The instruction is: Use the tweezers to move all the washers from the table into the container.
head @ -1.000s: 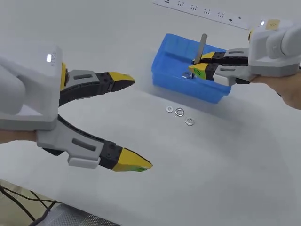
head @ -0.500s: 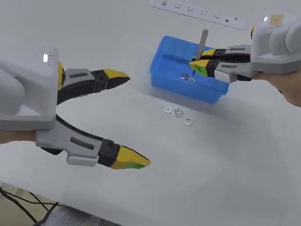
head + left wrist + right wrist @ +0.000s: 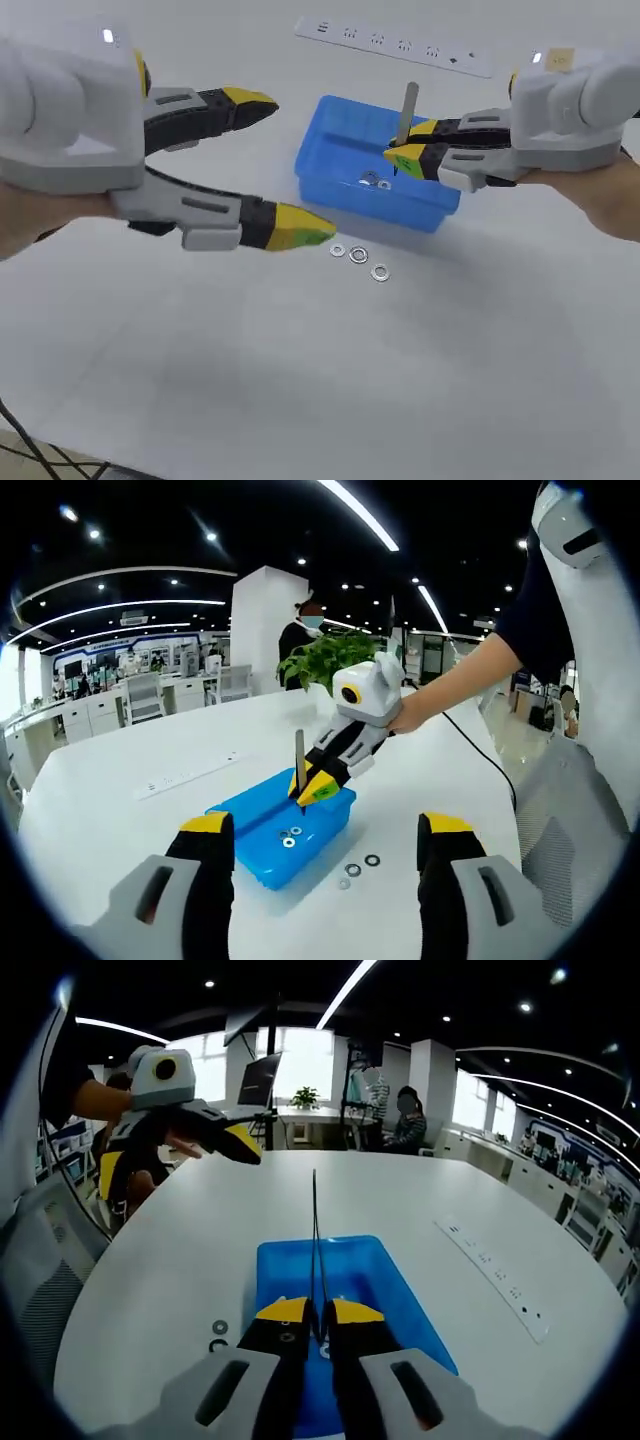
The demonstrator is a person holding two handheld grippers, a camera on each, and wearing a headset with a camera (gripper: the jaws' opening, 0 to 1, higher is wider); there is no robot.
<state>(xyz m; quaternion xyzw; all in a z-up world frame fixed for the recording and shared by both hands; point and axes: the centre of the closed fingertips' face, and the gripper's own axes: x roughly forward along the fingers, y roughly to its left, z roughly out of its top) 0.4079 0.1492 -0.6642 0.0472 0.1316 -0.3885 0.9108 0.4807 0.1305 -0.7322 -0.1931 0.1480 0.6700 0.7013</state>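
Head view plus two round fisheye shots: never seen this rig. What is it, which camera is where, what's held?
No robot here: a person holds a two-jaw gripper in each hand. The head view comes from a headset camera looking down; each round picture comes from a camera riding on one gripper. The left gripper is open and empty. The right gripper is shut on the tweezers, over the blue container, which holds a few washers. Three more washers lie on the white table beside it. A power strip lies behind.
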